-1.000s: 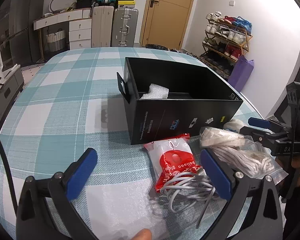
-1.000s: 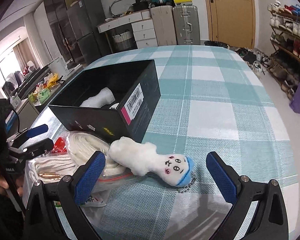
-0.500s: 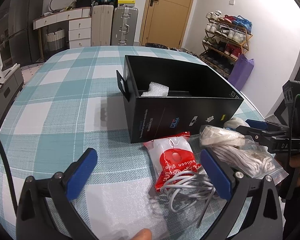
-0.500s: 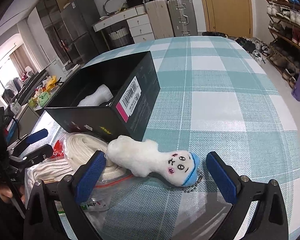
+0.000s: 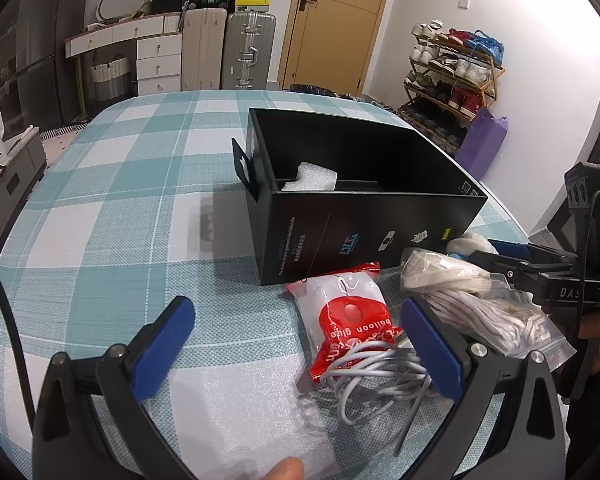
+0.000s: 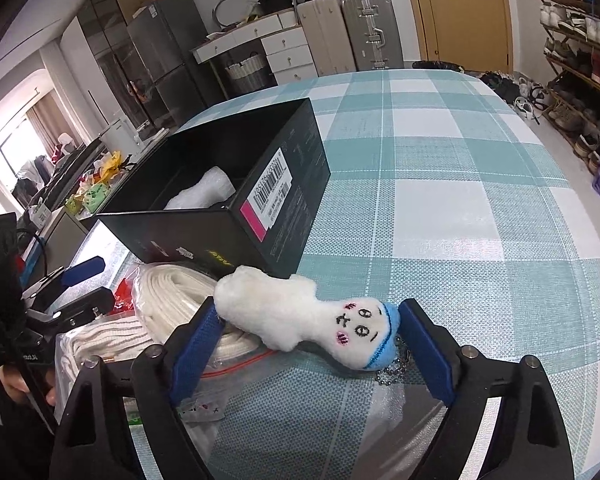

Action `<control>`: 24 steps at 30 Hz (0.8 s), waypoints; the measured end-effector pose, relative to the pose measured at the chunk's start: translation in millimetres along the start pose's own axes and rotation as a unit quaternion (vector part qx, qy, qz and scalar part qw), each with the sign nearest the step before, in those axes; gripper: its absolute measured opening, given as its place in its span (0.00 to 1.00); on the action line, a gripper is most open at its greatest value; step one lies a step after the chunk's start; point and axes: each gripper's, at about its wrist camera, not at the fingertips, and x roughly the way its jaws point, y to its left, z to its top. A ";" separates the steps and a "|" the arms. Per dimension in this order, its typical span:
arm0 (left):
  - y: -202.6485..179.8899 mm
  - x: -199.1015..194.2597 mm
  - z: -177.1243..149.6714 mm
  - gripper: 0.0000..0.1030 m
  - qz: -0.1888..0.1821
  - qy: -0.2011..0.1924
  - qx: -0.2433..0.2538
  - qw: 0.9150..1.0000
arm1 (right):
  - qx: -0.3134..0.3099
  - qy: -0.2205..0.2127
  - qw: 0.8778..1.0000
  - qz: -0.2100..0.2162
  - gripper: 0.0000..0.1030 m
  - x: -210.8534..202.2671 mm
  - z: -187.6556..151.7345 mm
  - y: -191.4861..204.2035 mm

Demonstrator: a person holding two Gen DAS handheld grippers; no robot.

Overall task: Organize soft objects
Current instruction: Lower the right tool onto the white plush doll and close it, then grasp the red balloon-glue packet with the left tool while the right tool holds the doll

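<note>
A white plush toy with a blue cap (image 6: 284, 316) lies on the checked tablecloth beside the open black box (image 6: 292, 184). My right gripper (image 6: 310, 312) straddles it lengthwise, its jaws closing, with the blue pads (image 6: 196, 344) just at the toy's two ends and the toy not squeezed. A white foam piece (image 6: 204, 196) lies inside the box. My left gripper (image 5: 296, 312) hangs open over the table with nothing between its fingers. A thin foam sheet (image 5: 240, 412) lies below it. In the left wrist view the plush toy (image 5: 468, 242) peeks out by the right gripper (image 5: 512, 256).
A zip bag of white rope (image 5: 480, 304) lies partly under the plush. A red balloon-glue packet (image 5: 348, 316) and a coiled grey cable (image 5: 372, 376) lie by my left gripper's right finger. Suitcases (image 5: 248, 48) and a shoe rack (image 5: 452, 76) stand beyond the table.
The right gripper's jaws have narrowed around the plush toy and edged forward so the pads reach its ends. The left gripper has stayed where it was.
</note>
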 end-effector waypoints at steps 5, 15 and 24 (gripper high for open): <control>-0.3 0.8 -0.4 1.00 0.000 0.002 0.000 1.000 | -0.010 -0.009 1.000 0.001 0.85 -6.2 -1.6 2.4; 0.2 8.5 8.3 1.00 0.019 0.031 -0.015 0.999 | -0.033 -0.036 0.999 0.014 0.85 -27.2 0.2 13.2; -9.3 19.9 17.0 1.00 0.021 0.063 -0.022 0.998 | -0.036 -0.050 0.998 0.017 0.85 -40.2 1.5 16.0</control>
